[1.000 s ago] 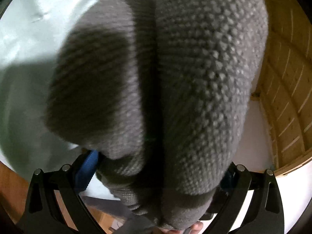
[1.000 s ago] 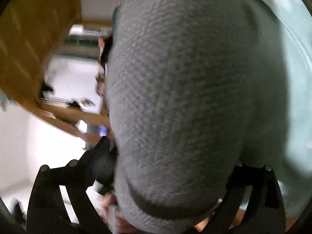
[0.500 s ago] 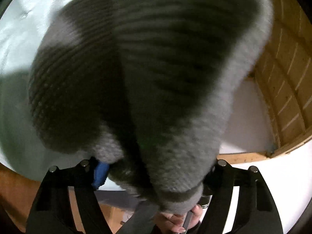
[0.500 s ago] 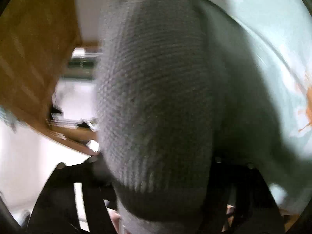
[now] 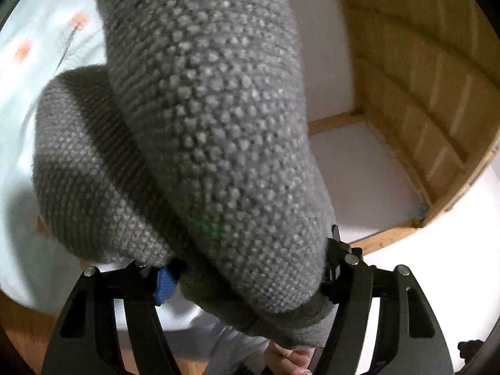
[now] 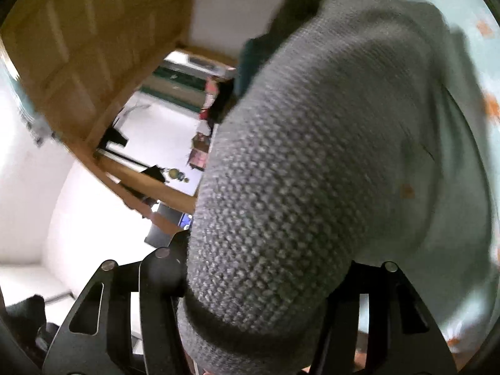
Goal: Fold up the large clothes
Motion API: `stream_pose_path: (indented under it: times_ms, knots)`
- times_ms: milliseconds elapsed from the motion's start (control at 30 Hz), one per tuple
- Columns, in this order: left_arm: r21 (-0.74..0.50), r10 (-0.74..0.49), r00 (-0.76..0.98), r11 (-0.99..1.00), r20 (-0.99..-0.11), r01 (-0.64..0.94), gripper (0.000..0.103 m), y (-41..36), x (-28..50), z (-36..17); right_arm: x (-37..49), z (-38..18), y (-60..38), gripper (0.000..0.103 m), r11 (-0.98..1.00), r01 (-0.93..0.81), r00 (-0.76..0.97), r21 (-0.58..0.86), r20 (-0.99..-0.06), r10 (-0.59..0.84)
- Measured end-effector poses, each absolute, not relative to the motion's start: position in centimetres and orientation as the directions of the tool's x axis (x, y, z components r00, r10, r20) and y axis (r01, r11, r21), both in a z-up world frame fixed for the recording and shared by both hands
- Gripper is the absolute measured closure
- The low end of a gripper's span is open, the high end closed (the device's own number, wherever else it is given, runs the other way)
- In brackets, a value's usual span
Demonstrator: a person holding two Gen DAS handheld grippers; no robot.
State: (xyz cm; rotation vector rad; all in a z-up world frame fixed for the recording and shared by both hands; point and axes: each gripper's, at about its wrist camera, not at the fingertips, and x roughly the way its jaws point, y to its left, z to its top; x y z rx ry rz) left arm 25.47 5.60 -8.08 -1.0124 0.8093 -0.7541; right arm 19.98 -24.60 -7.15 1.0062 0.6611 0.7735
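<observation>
Left gripper [image 5: 247, 281] fingers closing on bunched grey knit sweater [image 5: 212, 143]; right gripper [image 6: 265, 284] fingers likewise closing on a thick fold. Sweater lifted over floral bedsheet [image 5: 47, 47]. Risk: bulky knit slipping, or uneven grabs skewing fold.

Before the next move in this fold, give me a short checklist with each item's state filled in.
1. Grey knit sweater sits between the jaws of the left gripper, which are closing: ok.
2. The sweater also fills the right gripper, jaws closing: ok.
3. Which edge or corner each gripper holds: cannot tell, bunched knit hides it.
4. Sweater hangs flat, without bunching: not ok, it bulges in thick folds.
5. Floral bedsheet lies below as a laying surface: ok.
6. Wooden frame stands apart from the fabric: ok.
</observation>
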Motion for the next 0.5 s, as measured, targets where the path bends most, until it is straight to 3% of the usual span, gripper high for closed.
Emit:
stream_pose_path:
  times_ms: [233, 500]
  knots:
    - [-0.905, -0.787, 0.603, 0.342, -0.128, 0.254, 0.035, 8.1, 27.3, -0.9, 24.1, 0.7, -23.3, 0.051, 0.329, -0.4, 0.518, 0.855, -0.086, 0.851]
    - [-0.865, -0.624, 0.781, 0.407, -0.029, 0.292, 0.035, 16.4, 27.8, 7.3, 32.1, 9.9, -15.6, 0.051, 0.244, -0.58, 0.338, 0.777, -0.044, 0.94]
